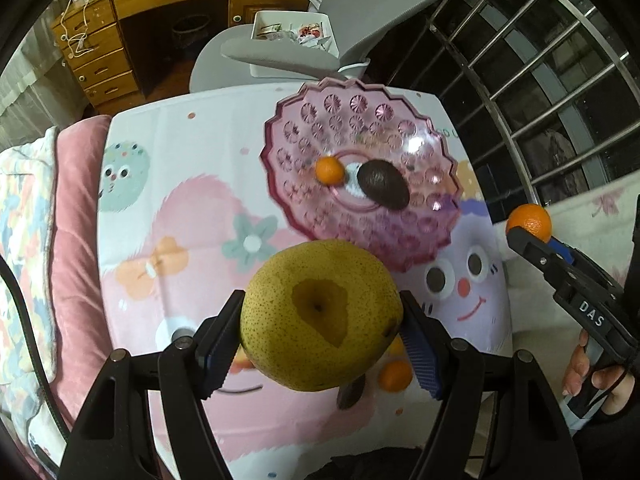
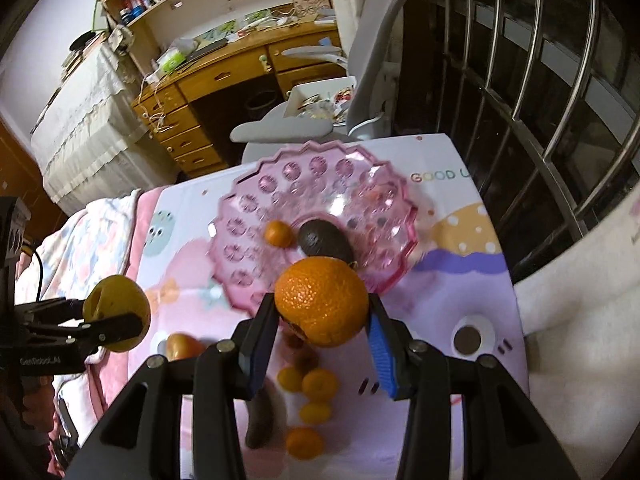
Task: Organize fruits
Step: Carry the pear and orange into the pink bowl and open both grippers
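Observation:
My left gripper (image 1: 322,316) is shut on a big yellow pear (image 1: 320,314) and holds it above the table, near the front rim of the pink plastic fruit plate (image 1: 436,148). The plate holds a small orange (image 1: 330,170) and a dark avocado (image 1: 383,185). My right gripper (image 2: 322,310) is shut on a large orange (image 2: 322,300), held just in front of the plate (image 2: 384,200). The right gripper with its orange (image 1: 529,222) also shows in the left wrist view. The pear (image 2: 118,306) shows at the left of the right wrist view.
Several small oranges (image 2: 316,386), a dark avocado (image 2: 259,420) and an apple (image 2: 182,346) lie on the cartoon-print tablecloth (image 2: 460,280) near me. A grey chair (image 2: 312,120) stands behind the table. Window bars (image 2: 540,80) are at the right, pink bedding (image 1: 76,220) at the left.

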`<state>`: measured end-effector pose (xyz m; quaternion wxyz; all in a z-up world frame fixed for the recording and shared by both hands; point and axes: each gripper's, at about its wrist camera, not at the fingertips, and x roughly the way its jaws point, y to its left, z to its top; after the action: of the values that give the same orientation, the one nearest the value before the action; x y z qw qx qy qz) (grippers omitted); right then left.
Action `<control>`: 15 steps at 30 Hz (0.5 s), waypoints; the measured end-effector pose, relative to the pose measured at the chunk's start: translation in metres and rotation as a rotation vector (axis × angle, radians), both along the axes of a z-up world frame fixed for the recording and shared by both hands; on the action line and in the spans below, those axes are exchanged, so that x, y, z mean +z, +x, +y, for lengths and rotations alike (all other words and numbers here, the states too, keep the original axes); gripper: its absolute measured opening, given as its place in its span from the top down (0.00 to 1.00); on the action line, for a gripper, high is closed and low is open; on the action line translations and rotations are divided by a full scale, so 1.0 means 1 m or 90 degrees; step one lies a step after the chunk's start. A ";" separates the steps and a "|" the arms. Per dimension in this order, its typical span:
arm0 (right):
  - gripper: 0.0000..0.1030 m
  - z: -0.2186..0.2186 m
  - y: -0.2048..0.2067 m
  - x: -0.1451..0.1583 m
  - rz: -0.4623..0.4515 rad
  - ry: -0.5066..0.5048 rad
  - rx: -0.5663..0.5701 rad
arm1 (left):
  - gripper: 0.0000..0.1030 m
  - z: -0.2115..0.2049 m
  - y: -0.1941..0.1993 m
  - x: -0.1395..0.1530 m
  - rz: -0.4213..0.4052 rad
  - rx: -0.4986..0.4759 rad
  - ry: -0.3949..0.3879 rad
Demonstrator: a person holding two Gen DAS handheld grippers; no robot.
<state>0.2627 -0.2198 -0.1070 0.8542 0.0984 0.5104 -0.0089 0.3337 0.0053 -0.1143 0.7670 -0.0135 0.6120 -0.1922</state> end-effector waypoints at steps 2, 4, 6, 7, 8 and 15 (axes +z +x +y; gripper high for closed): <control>0.57 -0.007 0.011 -0.006 0.002 0.001 -0.003 | 0.30 -0.009 0.011 -0.004 -0.005 0.001 -0.001; 0.57 -0.014 0.024 -0.013 0.004 0.001 -0.008 | 0.30 -0.016 0.019 -0.008 -0.008 0.005 -0.003; 0.57 -0.019 0.034 -0.021 0.008 -0.003 -0.013 | 0.30 -0.024 0.029 -0.013 -0.010 0.007 -0.012; 0.57 -0.020 0.038 -0.025 0.008 -0.003 -0.016 | 0.30 -0.028 0.033 -0.016 -0.013 0.007 -0.017; 0.57 -0.023 0.044 -0.030 0.011 -0.003 -0.017 | 0.30 -0.032 0.038 -0.019 -0.017 0.005 -0.020; 0.57 -0.030 0.074 -0.069 0.014 -0.014 -0.007 | 0.30 -0.054 0.061 -0.051 -0.019 -0.002 -0.035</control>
<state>0.3371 -0.2494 -0.1758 0.8496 0.0915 0.5190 -0.0203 0.3948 -0.0487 -0.1652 0.7753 -0.0305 0.5948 -0.2103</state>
